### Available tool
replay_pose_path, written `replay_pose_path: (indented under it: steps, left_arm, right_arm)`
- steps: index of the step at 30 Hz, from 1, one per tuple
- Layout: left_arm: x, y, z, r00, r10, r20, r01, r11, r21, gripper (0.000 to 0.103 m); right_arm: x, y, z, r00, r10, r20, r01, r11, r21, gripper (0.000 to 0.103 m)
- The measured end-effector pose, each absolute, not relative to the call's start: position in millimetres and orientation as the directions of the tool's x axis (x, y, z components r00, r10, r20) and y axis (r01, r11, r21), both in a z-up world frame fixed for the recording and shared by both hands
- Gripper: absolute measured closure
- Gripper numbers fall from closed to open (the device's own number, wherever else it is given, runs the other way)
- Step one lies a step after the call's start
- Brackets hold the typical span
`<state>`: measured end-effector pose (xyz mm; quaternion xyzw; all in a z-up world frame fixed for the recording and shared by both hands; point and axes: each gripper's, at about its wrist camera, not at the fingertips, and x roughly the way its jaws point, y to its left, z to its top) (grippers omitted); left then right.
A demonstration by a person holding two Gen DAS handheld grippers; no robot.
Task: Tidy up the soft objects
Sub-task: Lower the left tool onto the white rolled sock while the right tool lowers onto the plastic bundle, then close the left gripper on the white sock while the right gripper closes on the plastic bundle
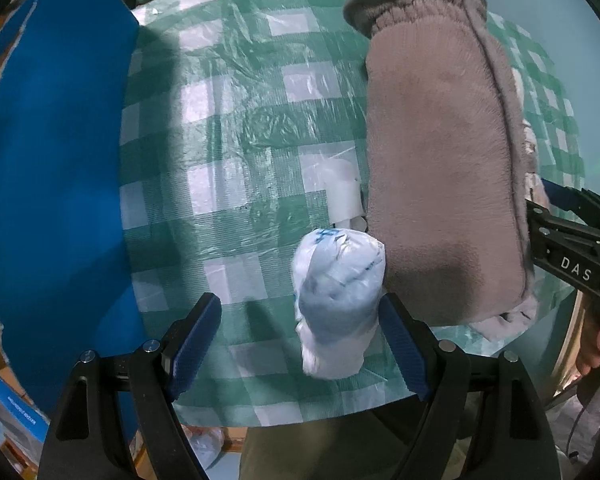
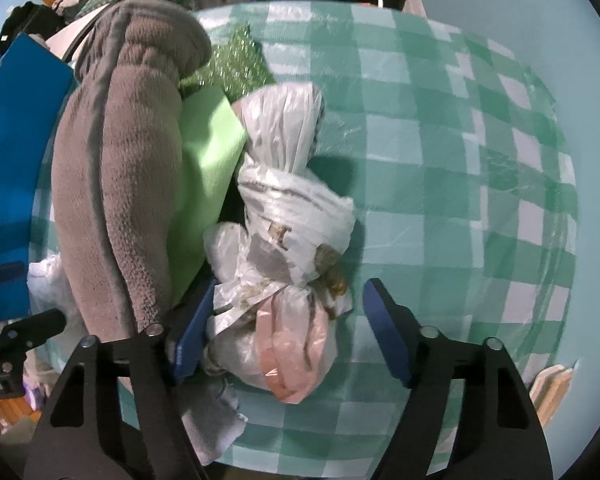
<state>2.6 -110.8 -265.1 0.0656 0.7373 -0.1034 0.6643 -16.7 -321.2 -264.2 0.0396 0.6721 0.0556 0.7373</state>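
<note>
In the left wrist view, my left gripper [image 1: 300, 336] is open around a white and blue plastic-wrapped bundle [image 1: 338, 304] lying on the green checked tablecloth [image 1: 236, 128]; the bundle sits near the right finger. A grey-brown plush slipper [image 1: 440, 160] lies just right of it. In the right wrist view, my right gripper [image 2: 288, 328] is open around a knotted white and pink plastic bag bundle [image 2: 288, 264], whose left side touches the left finger. The slipper [image 2: 112, 184] and a light green foam sheet [image 2: 208, 168] lie to its left.
A blue panel [image 1: 56, 184] stands along the table's left side and shows in the right wrist view [image 2: 12, 176]. The other gripper [image 1: 572, 248] shows at the right edge. A green sparkly cloth [image 2: 236, 64] lies behind the foam. The round table's near edge runs close below both grippers.
</note>
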Motion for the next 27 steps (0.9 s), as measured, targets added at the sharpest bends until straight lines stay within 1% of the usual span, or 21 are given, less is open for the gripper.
replay_pose_path:
  steps: [3,5,7,9,10,11,12,13,14,17,27]
  left_arm:
    - [5.2,-112.6,-273.1,-0.122,-0.04,-0.992,0.231,0.971,-0.068,0.021]
    - [1.5,-114.4,-277.7,-0.128,-0.038,-0.991,0.231,0.971,-0.067,0.021]
    - [2.0,-113.7,-281.3,-0.129,-0.044,-0.991,0.231,0.97,-0.073,0.021]
    - [2.5,-112.9,-283.5,-0.127,-0.047,-0.991,0.233,0.97,-0.075,0.023]
    - [1.4,-111.2,-285.0,-0.124,-0.051,-0.991,0.232,0.969,-0.079,0.027]
    - [0.8,-110.5,-285.4,-0.121,-0.054,-0.991,0.232,0.969,-0.081,0.035]
    - [-0.6,-109.8,-285.9,-0.119,-0.054,-0.991,0.233,0.969,-0.081,0.04]
    - [-0.8,-108.5,-286.3,-0.116,-0.052,-0.992,0.234,0.969,-0.079,0.049]
    - [-0.4,-107.6,-286.2,-0.114,-0.054,-0.992,0.235,0.969,-0.079,0.056]
    - [-3.0,-103.9,-281.6,-0.098,-0.068,-0.993,0.237,0.967,-0.09,0.058]
    - [-7.4,-88.9,-267.6,-0.069,-0.105,-0.992,0.239,0.964,-0.118,0.06]
  right_arm:
    - [-21.2,-319.9,-265.5,0.091,0.132,-0.987,-0.041,0.991,0.129,0.048]
    - [-18.7,-319.3,-264.9,0.087,0.139,-0.986,-0.042,0.99,0.136,0.058]
    - [-17.6,-320.2,-264.0,0.085,0.145,-0.986,-0.033,0.989,0.142,0.064]
    - [-18.0,-322.2,-258.9,0.093,0.148,-0.985,-0.023,0.989,0.147,0.067]
    - [-20.1,-324.8,-256.9,0.098,0.15,-0.984,-0.019,0.989,0.149,0.069]
    - [-22.1,-326.4,-254.3,0.105,0.149,-0.983,-0.018,0.989,0.148,0.071]
    - [-21.2,-325.3,-252.5,0.107,0.148,-0.983,-0.018,0.989,0.147,0.071]
    - [-21.8,-325.7,-250.6,0.11,0.148,-0.983,-0.02,0.989,0.147,0.072]
    - [-23.7,-326.0,-248.2,0.116,0.148,-0.982,-0.023,0.989,0.146,0.074]
    - [-28.6,-324.9,-240.2,0.133,0.144,-0.981,-0.032,0.989,0.141,0.075]
    - [-45.9,-333.8,-221.8,0.17,0.159,-0.972,-0.027,0.987,0.157,0.077]
